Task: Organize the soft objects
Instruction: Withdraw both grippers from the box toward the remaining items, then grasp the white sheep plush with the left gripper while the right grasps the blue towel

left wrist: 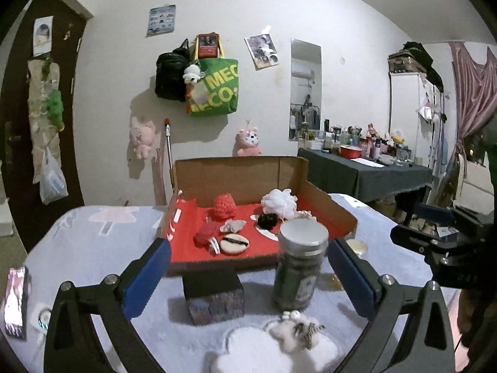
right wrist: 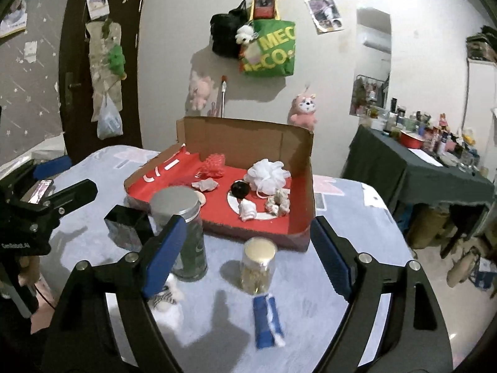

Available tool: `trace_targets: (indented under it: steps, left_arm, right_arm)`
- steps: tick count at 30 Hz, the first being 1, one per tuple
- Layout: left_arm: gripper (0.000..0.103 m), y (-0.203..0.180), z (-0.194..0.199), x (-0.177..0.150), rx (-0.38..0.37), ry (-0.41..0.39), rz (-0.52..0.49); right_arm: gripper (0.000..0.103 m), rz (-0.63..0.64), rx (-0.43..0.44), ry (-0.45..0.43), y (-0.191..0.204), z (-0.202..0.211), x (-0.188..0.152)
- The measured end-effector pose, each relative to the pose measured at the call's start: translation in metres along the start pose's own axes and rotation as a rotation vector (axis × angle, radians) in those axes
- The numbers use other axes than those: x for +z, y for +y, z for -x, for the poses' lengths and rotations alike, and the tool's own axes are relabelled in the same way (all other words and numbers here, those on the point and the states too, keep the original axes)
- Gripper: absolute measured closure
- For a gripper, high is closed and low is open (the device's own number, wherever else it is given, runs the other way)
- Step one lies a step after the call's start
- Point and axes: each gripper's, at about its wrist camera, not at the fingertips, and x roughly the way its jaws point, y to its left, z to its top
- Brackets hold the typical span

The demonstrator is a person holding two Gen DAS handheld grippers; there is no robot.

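Plush (left wrist: 295, 331) on the desk (left wrist: 93, 248) looks light and squashy to me; I judge its fluffy white body the best place to pinch, not the striped bit. It lies low between the released fingers of my left hand-held gripper (left wrist: 248, 276), nearer than the jar (left wrist: 298, 267). My right hand-held gripper (right wrist: 248, 258) is released too, holding nothing.

One open cardboard box with a red lining (right wrist: 303, 186), two lidded glass jars (right wrist: 183, 233) (right wrist: 258, 267), one black cube-shaped box (left wrist: 214, 298), two red knitted soft pieces (left wrist: 224, 205) (left wrist: 206, 233).
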Motion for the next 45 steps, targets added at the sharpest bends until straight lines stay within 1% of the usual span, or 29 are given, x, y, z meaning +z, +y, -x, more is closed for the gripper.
trace_targets:
  steps: [3, 5, 7, 9, 11, 17, 21, 27, 36, 42, 45]
  left_arm:
    - [0.000, -0.003, 0.004, -0.013, 0.017, -0.007, -0.002]
    - [0.000, -0.004, 0.003, -0.023, 0.024, 0.004, -0.002]
    - [0.000, -0.004, 0.002, -0.032, 0.027, 0.019, 0.008]
    - [0.000, -0.004, 0.000, -0.042, 0.037, 0.038, 0.017]
    - [0.000, -0.003, -0.004, -0.052, 0.049, 0.058, 0.026]
    - [0.000, -0.001, -0.015, -0.078, 0.050, 0.112, 0.065]
    - [0.000, -0.003, -0.019, -0.087, 0.066, 0.125, 0.047]
    - [0.000, -0.007, -0.029, -0.094, 0.048, 0.174, 0.047]
    - [0.000, -0.018, -0.042, -0.099, 0.005, 0.241, 0.037]
    - [0.000, -0.029, -0.054, -0.098, -0.037, 0.292, 0.025]
    - [0.000, -0.033, -0.060, -0.098, -0.043, 0.316, 0.012]
  right_arm:
    - [0.021, -0.012, -0.026, -0.037, 0.003, 0.007, -0.017]
    - [0.020, -0.016, -0.043, -0.054, 0.004, 0.011, -0.027]
    - [0.016, -0.028, -0.048, -0.061, 0.004, 0.011, -0.038]
    - [0.015, -0.042, -0.052, -0.067, 0.003, 0.012, -0.048]
    - [0.015, -0.047, -0.063, -0.062, 0.003, 0.009, -0.057]
    - [0.015, -0.083, -0.082, -0.034, 0.000, -0.003, -0.087]
    - [0.015, -0.116, -0.075, -0.007, -0.005, -0.011, -0.101]
    - [0.015, -0.130, -0.070, 0.039, -0.010, -0.022, -0.111]
    - [0.015, -0.154, -0.045, 0.093, -0.021, -0.035, -0.116]
    - [0.015, -0.161, -0.004, 0.142, -0.030, -0.045, -0.117]
    - [0.015, -0.158, 0.016, 0.159, -0.035, -0.050, -0.115]
